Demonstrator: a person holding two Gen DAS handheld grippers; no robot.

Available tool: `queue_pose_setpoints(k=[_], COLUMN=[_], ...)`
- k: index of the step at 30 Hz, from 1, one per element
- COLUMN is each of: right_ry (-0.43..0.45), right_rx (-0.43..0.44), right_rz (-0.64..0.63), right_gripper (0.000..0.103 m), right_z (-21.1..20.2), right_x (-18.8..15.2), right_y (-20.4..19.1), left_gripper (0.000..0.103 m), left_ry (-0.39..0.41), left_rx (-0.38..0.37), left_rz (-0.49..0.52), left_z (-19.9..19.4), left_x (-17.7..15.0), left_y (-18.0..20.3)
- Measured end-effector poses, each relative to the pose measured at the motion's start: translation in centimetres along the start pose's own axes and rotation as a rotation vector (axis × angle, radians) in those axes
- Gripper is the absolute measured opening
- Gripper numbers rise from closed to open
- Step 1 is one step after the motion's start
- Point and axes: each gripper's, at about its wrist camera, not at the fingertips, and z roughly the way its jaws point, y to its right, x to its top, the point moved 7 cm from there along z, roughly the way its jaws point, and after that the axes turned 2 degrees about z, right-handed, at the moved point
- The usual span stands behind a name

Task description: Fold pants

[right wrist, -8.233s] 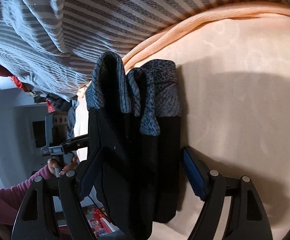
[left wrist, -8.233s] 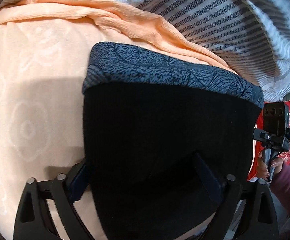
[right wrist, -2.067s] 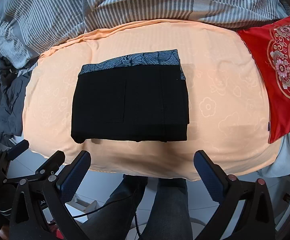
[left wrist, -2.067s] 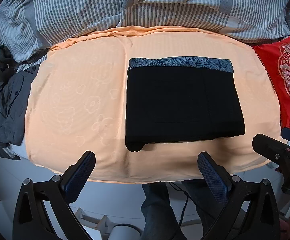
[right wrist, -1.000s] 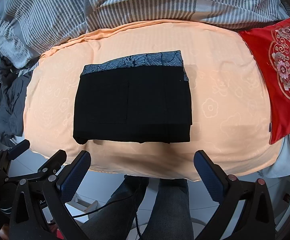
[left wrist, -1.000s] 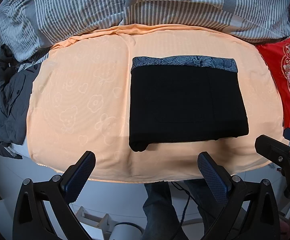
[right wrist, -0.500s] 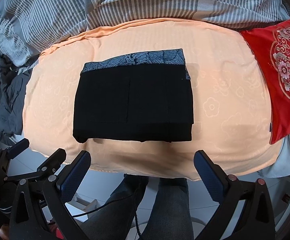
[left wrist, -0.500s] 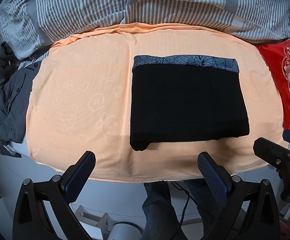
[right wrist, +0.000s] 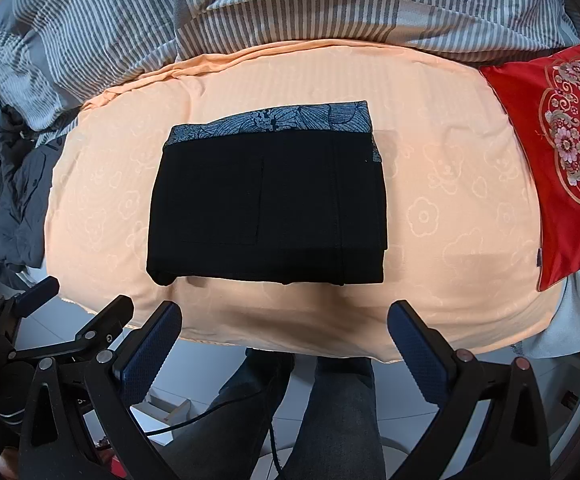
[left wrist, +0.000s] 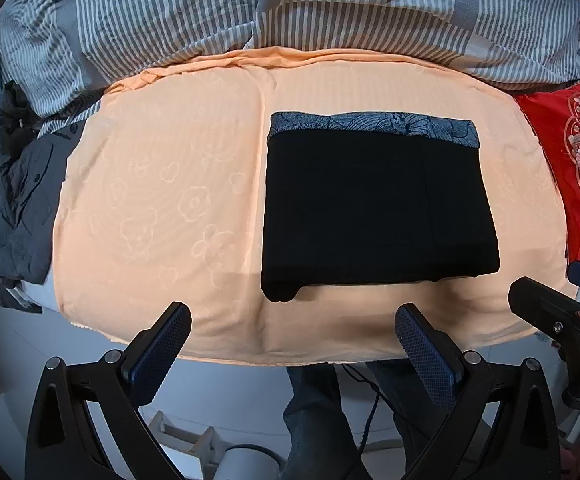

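The black pants (left wrist: 374,204) (right wrist: 267,208) lie folded into a flat rectangle on the peach sheet (left wrist: 161,200) (right wrist: 442,208), with a blue-grey patterned waistband along the far edge. My left gripper (left wrist: 290,350) hangs open off the bed's near edge, well back from the pants, holding nothing. My right gripper (right wrist: 285,344) is open too, just past the near edge and empty. The right gripper's frame shows at the right of the left wrist view.
A grey striped duvet (left wrist: 330,8) (right wrist: 290,4) is bunched along the far side. A red embroidered cushion (left wrist: 578,160) (right wrist: 558,148) lies at the right, dark grey clothing (left wrist: 5,208) (right wrist: 9,216) at the left. A person's legs (right wrist: 330,412) stand below the bed edge.
Eight seconds ago both grippers were shut on the pants close over the bed. Now both are open and drawn back, and the pants lie still; the last second shows only slight camera drift.
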Motion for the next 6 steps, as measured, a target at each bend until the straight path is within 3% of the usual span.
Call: queue_pose_setpoints(k=[6], right_ry=[0.002], right_rx=[-0.008], right_rz=[0.001], right_gripper=[0.103], right_z=[-0.17], right_x=[0.12], right_y=[0.20], left_gripper=[0.103], left_ry=[-0.002], left_rx=[-0.010], left_rz=[0.007], left_z=[-0.06], left_x=[-0.05], left_y=[0.28])
